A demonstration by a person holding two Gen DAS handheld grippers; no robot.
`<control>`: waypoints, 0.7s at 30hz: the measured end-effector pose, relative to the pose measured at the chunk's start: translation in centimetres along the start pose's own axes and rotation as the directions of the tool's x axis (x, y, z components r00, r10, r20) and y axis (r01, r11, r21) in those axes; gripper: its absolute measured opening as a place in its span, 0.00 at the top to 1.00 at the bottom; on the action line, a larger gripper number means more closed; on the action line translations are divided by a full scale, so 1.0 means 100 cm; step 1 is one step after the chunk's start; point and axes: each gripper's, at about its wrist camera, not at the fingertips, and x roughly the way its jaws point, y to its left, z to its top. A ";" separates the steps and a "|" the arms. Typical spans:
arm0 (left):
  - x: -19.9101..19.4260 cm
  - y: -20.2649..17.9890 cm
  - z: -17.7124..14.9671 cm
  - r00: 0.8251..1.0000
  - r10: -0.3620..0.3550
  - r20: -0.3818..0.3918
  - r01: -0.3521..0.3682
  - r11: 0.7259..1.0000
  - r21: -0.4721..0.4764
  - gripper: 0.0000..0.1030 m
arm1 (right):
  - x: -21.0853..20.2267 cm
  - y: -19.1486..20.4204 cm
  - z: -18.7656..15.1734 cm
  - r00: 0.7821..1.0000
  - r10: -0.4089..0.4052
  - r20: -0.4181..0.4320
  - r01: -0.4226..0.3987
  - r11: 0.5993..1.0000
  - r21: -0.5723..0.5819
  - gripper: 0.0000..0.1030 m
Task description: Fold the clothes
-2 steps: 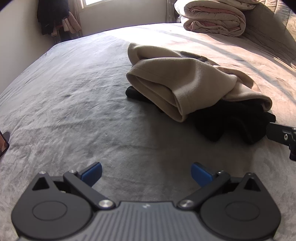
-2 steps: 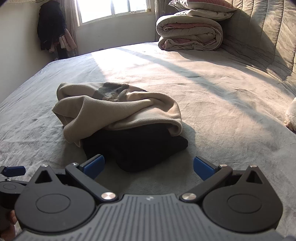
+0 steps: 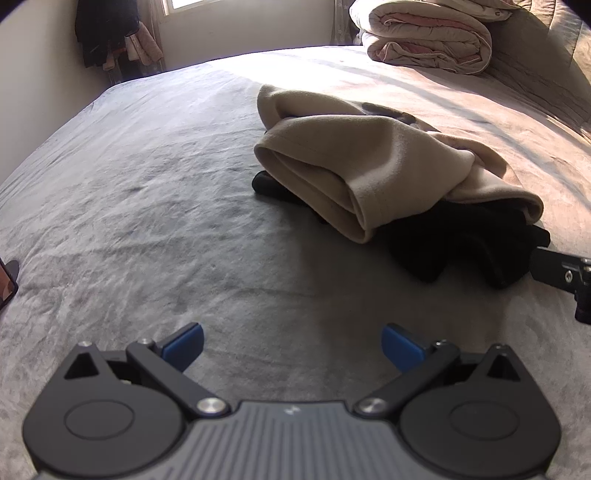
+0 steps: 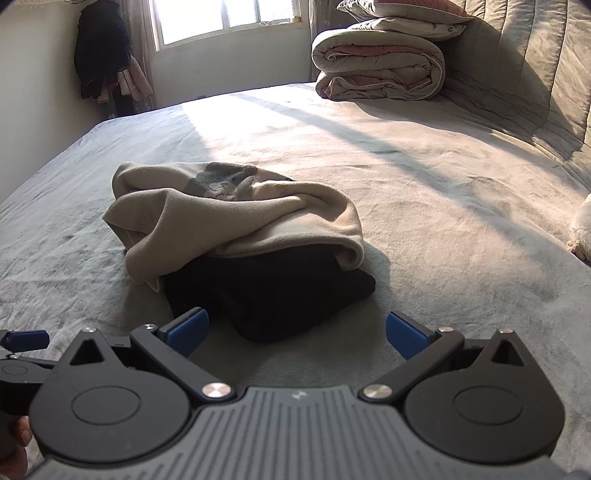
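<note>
Sunlit grey bed (image 4: 424,192): soft beige fleece garment (image 4: 236,221) slumps over black clothing (image 4: 273,295); likely light, floppy, best pinched at a hem. Left gripper (image 3: 291,345) and right gripper (image 4: 297,328) both gape, empty.

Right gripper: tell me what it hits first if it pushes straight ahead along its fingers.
The right gripper, jaws open and empty, points at the black garment lying just ahead on the bed, under the beige garment. It would probably meet the black one first, though height above the bed is unclear.

Window (image 4: 229,18) sunlight glares across the bed (image 4: 406,177); edges fisheye-warped.
</note>
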 end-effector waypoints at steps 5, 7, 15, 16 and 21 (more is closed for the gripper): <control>0.001 0.004 0.001 1.000 -0.009 -0.008 0.009 1.000 -0.024 0.00 | 0.001 0.004 0.000 1.000 0.001 -0.001 -0.001 1.000 0.003 0.00; 0.001 0.005 0.001 1.000 -0.013 -0.011 0.013 0.999 -0.034 0.00 | 0.004 0.002 -0.002 1.000 0.001 -0.004 -0.001 1.000 0.006 0.00; 0.001 0.011 0.002 1.000 -0.020 -0.014 0.019 0.997 -0.073 0.00 | 0.006 0.002 -0.004 1.000 -0.011 -0.010 0.011 1.000 -0.003 0.00; 0.000 0.012 0.002 1.000 -0.018 -0.012 0.017 0.997 -0.076 0.00 | 0.006 0.001 -0.004 1.000 -0.011 -0.010 0.011 1.000 -0.002 0.00; -0.001 0.014 0.004 1.000 -0.021 -0.007 0.020 0.996 -0.090 0.00 | 0.006 0.000 -0.004 1.000 -0.015 -0.013 0.015 1.000 -0.002 0.00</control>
